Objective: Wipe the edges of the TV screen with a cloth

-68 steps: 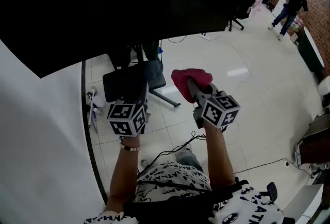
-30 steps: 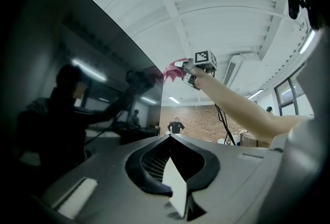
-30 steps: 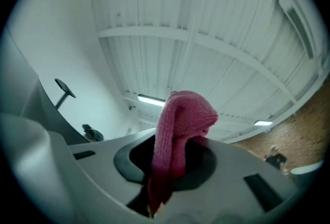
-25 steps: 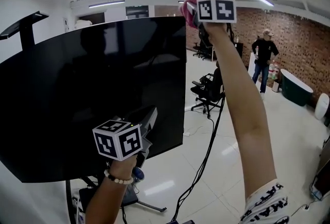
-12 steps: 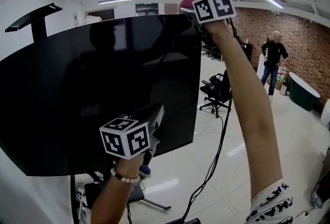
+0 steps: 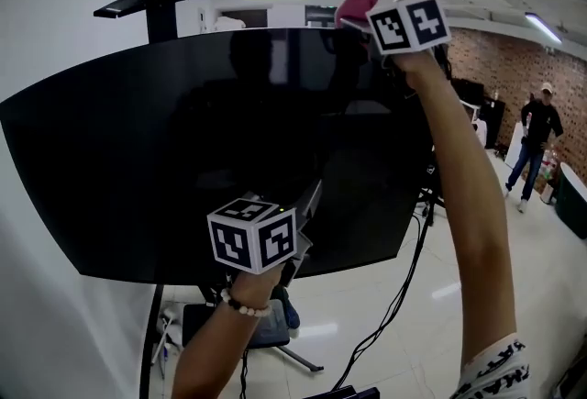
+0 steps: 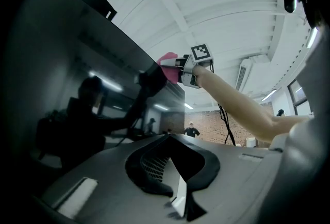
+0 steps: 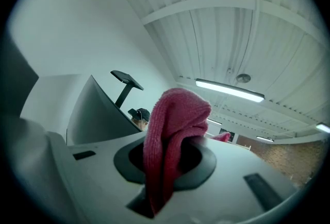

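**While the cloth (image 6: pixel 356 6) sits at the TV (image 6: pixel 183 140) top edge**

Because the right gripper (image 8: pixel 164 176) has its jaws clamped tight on a fold of the pink cloth, with the rest bunched up above them, we count the grasp as sound. We hold that arm high, with the cloth at the top edge of the dark screen, near its right corner. Whether it presses on the edge or sits just beside it, we cannot tell. The left gripper (image 6: pixel 308 197) hangs low in front of the screen, near the bottom edge. Its jaws are closed together with nothing between them.

We judge the wiping to be at its start, at the top edge. The next move calls for firm contact of cloth on bezel, then a steady drag along the edge. We should keep the hard jaws off the glass and let only the cloth touch.
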{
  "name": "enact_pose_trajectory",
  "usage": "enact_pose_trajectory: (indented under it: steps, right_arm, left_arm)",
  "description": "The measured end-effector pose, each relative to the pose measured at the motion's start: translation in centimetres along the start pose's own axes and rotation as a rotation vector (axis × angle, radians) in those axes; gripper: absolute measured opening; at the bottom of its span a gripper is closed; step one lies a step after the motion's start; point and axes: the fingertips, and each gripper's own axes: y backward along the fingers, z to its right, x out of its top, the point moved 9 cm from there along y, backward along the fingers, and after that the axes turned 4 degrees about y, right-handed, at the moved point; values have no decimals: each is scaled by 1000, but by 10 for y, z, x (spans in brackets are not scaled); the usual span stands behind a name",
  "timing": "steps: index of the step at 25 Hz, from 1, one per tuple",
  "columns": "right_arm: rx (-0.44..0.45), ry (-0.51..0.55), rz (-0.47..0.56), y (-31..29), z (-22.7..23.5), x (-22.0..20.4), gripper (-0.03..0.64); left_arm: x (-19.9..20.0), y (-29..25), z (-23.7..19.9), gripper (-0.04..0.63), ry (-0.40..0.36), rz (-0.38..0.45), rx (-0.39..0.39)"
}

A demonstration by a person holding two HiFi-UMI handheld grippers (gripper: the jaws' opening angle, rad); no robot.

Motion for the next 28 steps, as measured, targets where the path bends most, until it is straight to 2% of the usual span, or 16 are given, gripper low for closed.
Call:
enact_pose_trajectory:
  steps: [6, 10, 14, 19, 24, 28]
  right_arm:
    - [37, -8, 8, -46, -79, 44, 69]
    - [47, -22, 38, -72, -142, 78, 69]
    - [33, -38, 67, -102, -198, 106, 69]
    - [23, -7, 99, -135, -253, 131, 69]
    - [37, 58, 121, -152, -295, 155, 69]
    - [95, 77, 152, -171, -333, 174, 69]
  left_arm:
    - [19, 91, -39, 0, -29, -7, 83]
    - [35, 160, -65, 0, -66, -9, 194]
    - [43, 214, -90, 0, -71, -19, 228]
    - [55, 254, -119, 0, -53, 5, 260]
    - [70, 272, -137, 0, -83, 8, 296]
    - [80, 289, -161, 0, -94, 28, 347]
